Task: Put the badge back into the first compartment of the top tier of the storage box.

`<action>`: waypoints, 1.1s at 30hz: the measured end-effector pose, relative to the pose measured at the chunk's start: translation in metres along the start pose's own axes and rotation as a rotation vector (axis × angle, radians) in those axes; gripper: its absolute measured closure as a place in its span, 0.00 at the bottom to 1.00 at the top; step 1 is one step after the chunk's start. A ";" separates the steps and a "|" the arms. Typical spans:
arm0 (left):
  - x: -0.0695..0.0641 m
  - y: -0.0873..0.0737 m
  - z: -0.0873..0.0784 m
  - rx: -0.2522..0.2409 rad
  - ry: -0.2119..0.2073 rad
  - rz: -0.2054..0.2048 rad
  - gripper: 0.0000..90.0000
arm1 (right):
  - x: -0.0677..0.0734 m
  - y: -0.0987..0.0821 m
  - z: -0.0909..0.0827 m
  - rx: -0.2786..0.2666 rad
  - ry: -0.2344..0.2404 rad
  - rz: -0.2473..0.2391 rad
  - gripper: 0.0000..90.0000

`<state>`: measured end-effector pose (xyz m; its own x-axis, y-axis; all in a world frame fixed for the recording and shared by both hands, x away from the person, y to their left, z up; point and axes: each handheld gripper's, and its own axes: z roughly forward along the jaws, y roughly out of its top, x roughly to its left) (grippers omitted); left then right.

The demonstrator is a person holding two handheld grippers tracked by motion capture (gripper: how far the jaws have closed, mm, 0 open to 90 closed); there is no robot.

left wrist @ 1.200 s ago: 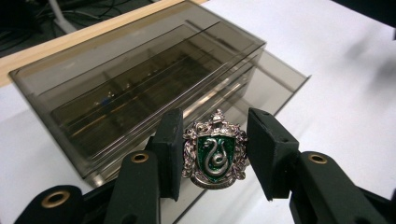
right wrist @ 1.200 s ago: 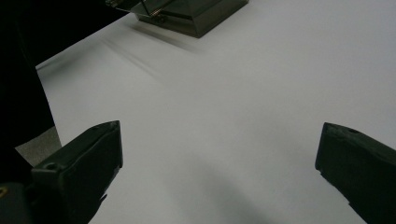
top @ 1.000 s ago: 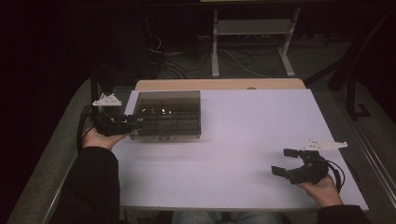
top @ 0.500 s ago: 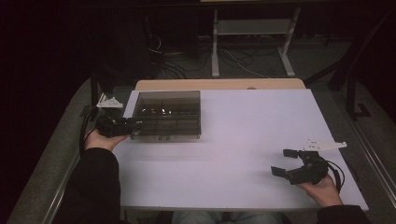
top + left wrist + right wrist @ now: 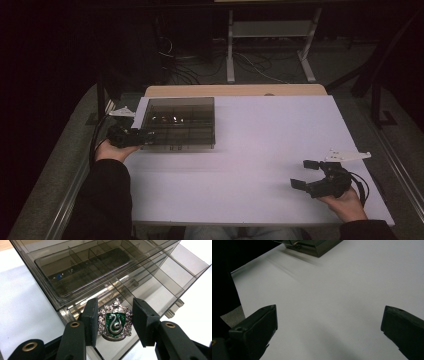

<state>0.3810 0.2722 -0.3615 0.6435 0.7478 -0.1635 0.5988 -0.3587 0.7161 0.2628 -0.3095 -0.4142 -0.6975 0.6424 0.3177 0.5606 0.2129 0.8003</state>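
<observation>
The left hand-held gripper (image 5: 115, 323) pinches a small crest-shaped badge (image 5: 115, 323), silver-edged with a green shield and a silver snake on it. In the left gripper view the badge sits upright between the two black pads, the left pad against its left edge and the right pad against its right edge, with the crown of the crest pointing away from the camera. The badge hangs over the near edge of a smoky translucent compartment box (image 5: 105, 272), above one of the open cells along that edge; whether it touches the cell floor cannot be told. The box is split by thin dividers into many cells, and a shallower inner tray lies in its far part with a few small dark items and one blue dot inside.

In the high view the left hand-held gripper (image 5: 142, 137) is at the left edge of the box (image 5: 180, 122), jaws pointing toward it, with the person's left hand (image 5: 112, 150) just behind. The box stands at the far left of the white surface (image 5: 260, 145).

The right hand-held gripper (image 5: 304, 173) rests well apart from the box, near the right front corner of the surface, held by the right hand (image 5: 345, 200). Its jaws are spread wide with nothing between them; in the right gripper view only bare white surface (image 5: 332, 302) lies between the pads, and a corner of the box (image 5: 314, 246) shows far off at the top.
</observation>
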 end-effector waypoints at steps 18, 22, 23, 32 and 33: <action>0.001 0.000 0.010 0.017 -0.024 -0.022 0.61 | -0.001 0.000 0.000 0.000 0.000 -0.002 0.01; -0.001 0.002 0.005 -0.014 -0.033 -0.019 0.58 | -0.001 0.000 0.000 0.001 0.002 0.000 0.01; -0.002 0.002 0.004 -0.017 -0.036 -0.016 0.57 | -0.001 0.000 0.000 0.001 0.002 0.000 0.01; -0.006 0.003 -0.005 -0.063 -0.040 -0.031 0.46 | -0.001 0.000 0.000 -0.001 0.000 0.001 0.00; -0.007 0.003 -0.006 -0.064 -0.040 -0.028 0.45 | -0.001 0.000 0.000 0.000 0.000 0.002 0.01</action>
<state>0.3760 0.2691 -0.3542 0.6462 0.7338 -0.2097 0.5857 -0.3007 0.7527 0.2633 -0.3101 -0.4145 -0.6960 0.6431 0.3195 0.5623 0.2114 0.7994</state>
